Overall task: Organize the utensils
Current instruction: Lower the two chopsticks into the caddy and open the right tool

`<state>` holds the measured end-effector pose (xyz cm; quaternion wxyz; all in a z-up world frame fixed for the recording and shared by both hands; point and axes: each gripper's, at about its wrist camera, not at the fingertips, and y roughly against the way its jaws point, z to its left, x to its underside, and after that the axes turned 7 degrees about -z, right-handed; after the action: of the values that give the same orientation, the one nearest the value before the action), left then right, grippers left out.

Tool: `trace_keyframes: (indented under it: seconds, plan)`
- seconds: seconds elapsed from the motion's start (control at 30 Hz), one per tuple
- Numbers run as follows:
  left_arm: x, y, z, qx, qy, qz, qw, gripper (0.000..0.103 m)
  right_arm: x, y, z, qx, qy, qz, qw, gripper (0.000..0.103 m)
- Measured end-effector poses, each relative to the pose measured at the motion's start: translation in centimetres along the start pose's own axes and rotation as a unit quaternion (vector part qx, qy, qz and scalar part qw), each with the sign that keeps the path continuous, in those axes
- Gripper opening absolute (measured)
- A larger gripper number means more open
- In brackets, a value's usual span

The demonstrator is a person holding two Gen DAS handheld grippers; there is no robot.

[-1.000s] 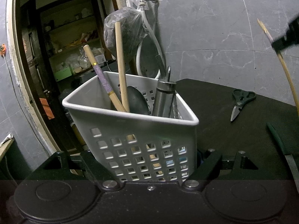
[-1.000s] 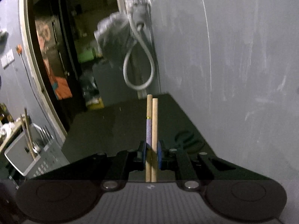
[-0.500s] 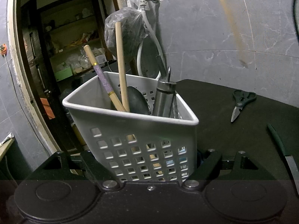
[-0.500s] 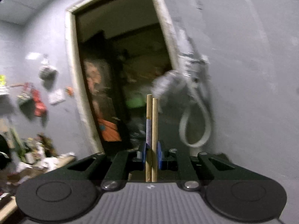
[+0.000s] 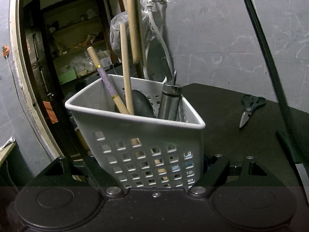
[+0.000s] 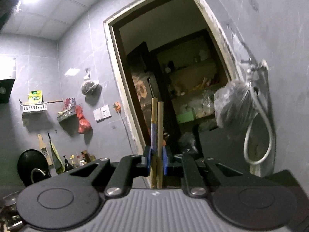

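While upright, the chopsticks (image 6: 157,135) sit clamped in the right gripper (image 6: 156,161).

You have the utensil basket (image 5: 143,135) at your left on the table (image 5: 222,112), two chopsticks (image 5: 108,85), a ladle (image 5: 142,104) and a steel cylinder (image 5: 170,102) standing in it, scissors (image 5: 249,108) lying to its right, the doorway (image 5: 63,44) behind.

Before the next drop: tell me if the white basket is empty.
Not empty. The white basket holds two wooden chopsticks, a dark ladle and a steel-handled tool.
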<state>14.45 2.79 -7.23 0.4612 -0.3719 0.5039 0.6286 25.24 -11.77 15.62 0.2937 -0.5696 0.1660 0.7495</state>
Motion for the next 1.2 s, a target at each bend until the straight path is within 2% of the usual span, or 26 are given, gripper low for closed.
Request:
trace_keyframes:
  seconds: [0.27, 0.43, 0.83, 0.9, 0.97, 1.03, 1.2]
  plan:
    - [0.1, 0.1, -0.1, -0.001, 0.002, -0.002, 1.0, 0.082, 4.7, -0.8, 0.3, 0.023, 0.001, 0.044, 0.999, 0.014]
    - [0.1, 0.1, -0.1, -0.001, 0.001, -0.002, 1.0, 0.082, 6.8, -0.6, 1.0, 0.019, 0.015, 0.061, 0.998, 0.014]
    - [0.1, 0.1, -0.1, -0.001, 0.001, -0.002, 1.0, 0.082, 9.7, 0.8, 1.8, 0.014, 0.039, 0.114, 0.993, 0.017]
    - [0.2, 0.1, -0.1, -0.001, 0.001, -0.002, 1.0, 0.082, 9.8, 1.3, 1.9, 0.011, 0.041, 0.119, 0.992, 0.026]
    - [0.2, 0.1, -0.1, -0.002, 0.002, -0.002, 1.0, 0.082, 9.6, 1.7, 2.0, 0.011, 0.045, 0.119, 0.992, 0.042]
    - [0.1, 0.1, 0.0, -0.001, 0.002, -0.002, 1.0, 0.082, 9.1, 2.1, 1.9, 0.011, 0.047, 0.116, 0.992, 0.053]
    - [0.2, 0.0, 0.0, 0.002, 0.003, 0.0, 1.0, 0.082, 7.6, 3.7, 1.3, 0.03, 0.048, 0.105, 0.993, 0.072]
